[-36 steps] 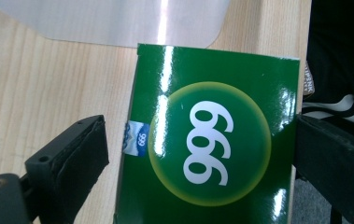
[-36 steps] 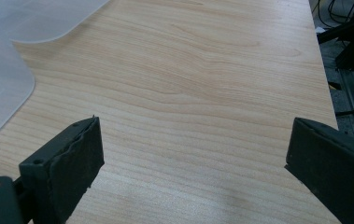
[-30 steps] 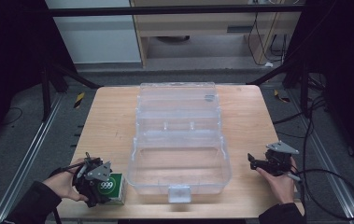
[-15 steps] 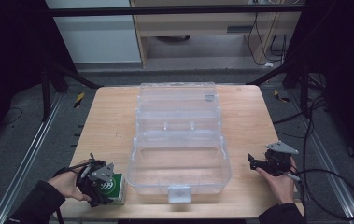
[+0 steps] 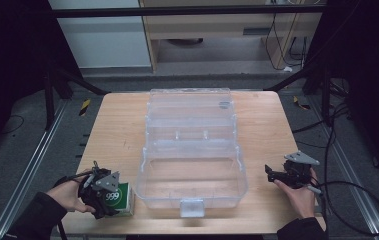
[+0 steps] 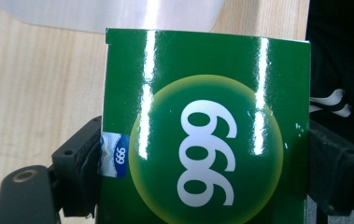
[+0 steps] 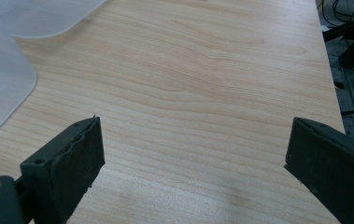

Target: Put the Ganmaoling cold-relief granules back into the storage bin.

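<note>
Green box (image 6: 202, 130): small carton marked "999", standing on the table (image 5: 117, 130) at its near edge, just left of the clear case (image 5: 192, 180) and close beside that case's front left corner. In the left gripper view its printed face lies between the two jaws, the long axis running up the frame, away from the gripper.

Left gripper (image 5: 108, 192): held in the person's left hand (image 5: 67, 192), straddling the box from the left. Its jaws have just been closing, with the box between them; both pads now sit against the box's side edges, pinching it.

Clear case: open, lid laid back toward the far side of the table, tray apparently empty, latch tab at the front. It lies to the right of the box, so the box would have to rise over the tray's left wall to go in.

Right gripper (image 7: 193, 163): well right of the case, over bare wood, jaws spread wide with nothing between them.

Nearer hand: the left, by far; the right is across the case from the box.
</note>
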Available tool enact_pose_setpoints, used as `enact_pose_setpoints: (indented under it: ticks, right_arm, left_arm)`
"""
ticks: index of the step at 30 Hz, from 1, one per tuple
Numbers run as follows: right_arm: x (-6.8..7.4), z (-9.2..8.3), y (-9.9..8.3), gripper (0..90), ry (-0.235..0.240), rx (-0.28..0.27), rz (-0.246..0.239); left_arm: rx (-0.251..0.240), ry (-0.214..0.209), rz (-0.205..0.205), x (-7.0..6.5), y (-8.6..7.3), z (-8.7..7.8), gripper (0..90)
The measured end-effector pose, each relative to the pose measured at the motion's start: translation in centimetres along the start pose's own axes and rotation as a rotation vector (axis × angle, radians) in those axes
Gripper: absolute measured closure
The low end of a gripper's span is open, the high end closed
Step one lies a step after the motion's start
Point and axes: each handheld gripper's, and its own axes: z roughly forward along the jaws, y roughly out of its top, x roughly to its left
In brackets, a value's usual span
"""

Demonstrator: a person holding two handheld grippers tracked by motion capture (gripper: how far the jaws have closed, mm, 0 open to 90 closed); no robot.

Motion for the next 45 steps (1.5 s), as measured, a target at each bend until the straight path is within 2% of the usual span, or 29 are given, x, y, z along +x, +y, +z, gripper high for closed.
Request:
enact_pose_setpoints:
  ticks: [7,20,34,45]
  right_arm:
    - [0.0,-0.1,0.0,4.8,0.002,-0.004,0.002]
    - [0.0,-0.1,0.0,4.8,0.003,-0.003,0.002]
    - [-0.1,-0.1,0.0,4.7,0.002,-0.006,-0.004]
    - [0.0,0.0,0.0,4.7,0.002,-0.002,-0.002]
  left_arm:
    - [-0.035,0.025,-0.002,-0.1,1.0,-2.7,14.0]
    - [-0.052,0.057,0.005,0.2,2.7,-6.4,14.1]
    - [-0.066,0.070,0.019,0.8,4.3,-8.5,14.3]
    - [-0.074,0.070,0.029,1.5,6.0,-8.8,14.3]
